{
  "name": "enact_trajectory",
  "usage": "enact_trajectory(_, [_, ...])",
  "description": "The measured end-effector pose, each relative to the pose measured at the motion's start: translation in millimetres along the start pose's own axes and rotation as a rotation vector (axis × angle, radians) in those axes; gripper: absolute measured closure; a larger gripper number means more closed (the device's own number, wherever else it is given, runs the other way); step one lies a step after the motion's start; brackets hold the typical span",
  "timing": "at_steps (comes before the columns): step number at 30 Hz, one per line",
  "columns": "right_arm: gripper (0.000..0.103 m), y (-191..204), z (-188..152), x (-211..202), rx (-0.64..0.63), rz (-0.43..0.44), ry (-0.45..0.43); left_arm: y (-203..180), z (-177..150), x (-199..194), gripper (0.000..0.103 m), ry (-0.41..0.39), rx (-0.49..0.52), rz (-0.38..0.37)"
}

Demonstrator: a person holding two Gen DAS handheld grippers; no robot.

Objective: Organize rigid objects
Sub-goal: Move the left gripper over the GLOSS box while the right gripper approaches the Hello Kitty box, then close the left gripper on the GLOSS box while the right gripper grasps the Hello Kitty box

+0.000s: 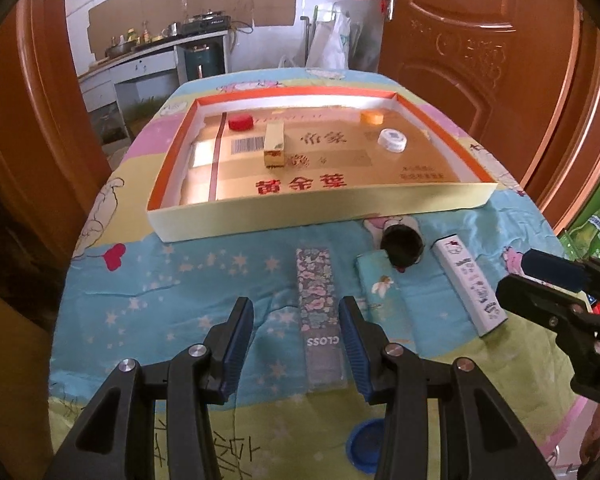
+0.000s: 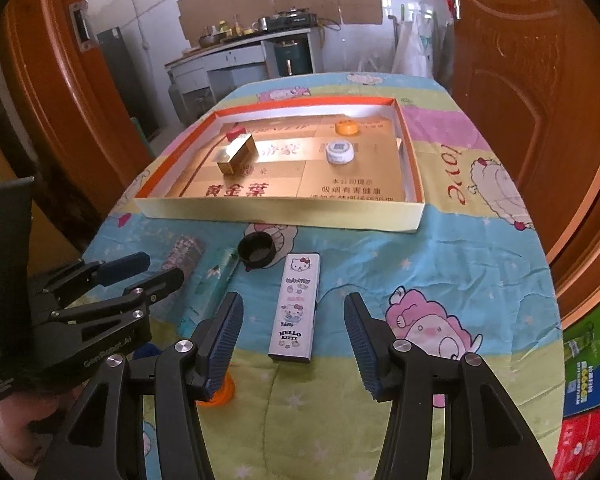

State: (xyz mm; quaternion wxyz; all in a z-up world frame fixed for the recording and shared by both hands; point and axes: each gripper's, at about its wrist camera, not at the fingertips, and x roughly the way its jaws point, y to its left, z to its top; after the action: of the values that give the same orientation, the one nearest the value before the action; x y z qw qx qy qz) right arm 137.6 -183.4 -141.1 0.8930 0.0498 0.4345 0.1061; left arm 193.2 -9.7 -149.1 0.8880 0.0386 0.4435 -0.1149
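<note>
The flat floral-printed rectangular box (image 1: 319, 312) lies on the cartoon-print quilt (image 1: 180, 280), its near part between the spread blue-padded jaws of the left gripper (image 1: 296, 344), which touch nothing. The white Hello Kitty rectangular box (image 2: 296, 306) lies likewise ahead of and between the spread jaws of the right gripper (image 2: 294, 344), clear of both pads. Between the two boxes lie a teal fairy-printed flat box (image 1: 384, 292) and, beyond it, a round black cap (image 1: 402, 246). Farther ahead of both grippers sits the shallow cardboard tray with orange rim (image 1: 300, 216), holding a gold upright carton (image 1: 275, 144), a red cap (image 1: 241, 122), an orange cap (image 1: 372, 117) and a white cap (image 1: 392, 140).

In the right wrist view the floral box is blurred and partly hidden behind the left gripper. A blue round lid (image 1: 366, 446) shows only in the left wrist view, half covered by the gripper's arm; an orange object (image 2: 220, 394) shows only in the right wrist view, mostly hidden behind the right gripper's left finger, so its kind cannot be told.
</note>
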Motion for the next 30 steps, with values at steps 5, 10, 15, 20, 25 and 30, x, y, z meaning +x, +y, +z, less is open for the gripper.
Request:
enact_trajectory(5, [0.049,1.2,-0.2,9.8,-0.011,-0.006,0.016,1.0,-1.8,8.3,0.059,0.024,-0.002,-0.005])
enact_trajectory(10, [0.049,5.4,1.0,17.5,-0.032,-0.042,0.026,4.4,-2.2,8.5,0.059,0.009,-0.021,-0.017])
enact_trajectory(15, [0.053,10.4,1.9,24.3,-0.052,-0.08,0.033,7.0,-3.6,8.3,0.064,-0.002,-0.023,-0.015])
enact_trajectory(20, [0.077,16.3,-1.0,35.3,-0.079,-0.103,0.062,7.7,-3.7,7.9,0.067,-0.012,-0.02,-0.015])
enact_trajectory(25, [0.077,12.6,-1.2,35.3,-0.061,-0.084,0.058,14.3,-3.4,7.6,0.077,-0.018,-0.049,-0.034])
enact_trajectory(30, [0.077,10.3,-1.3,33.3,-0.051,-0.071,0.055,17.6,-4.2,6.8,0.079,-0.029,-0.067,-0.047])
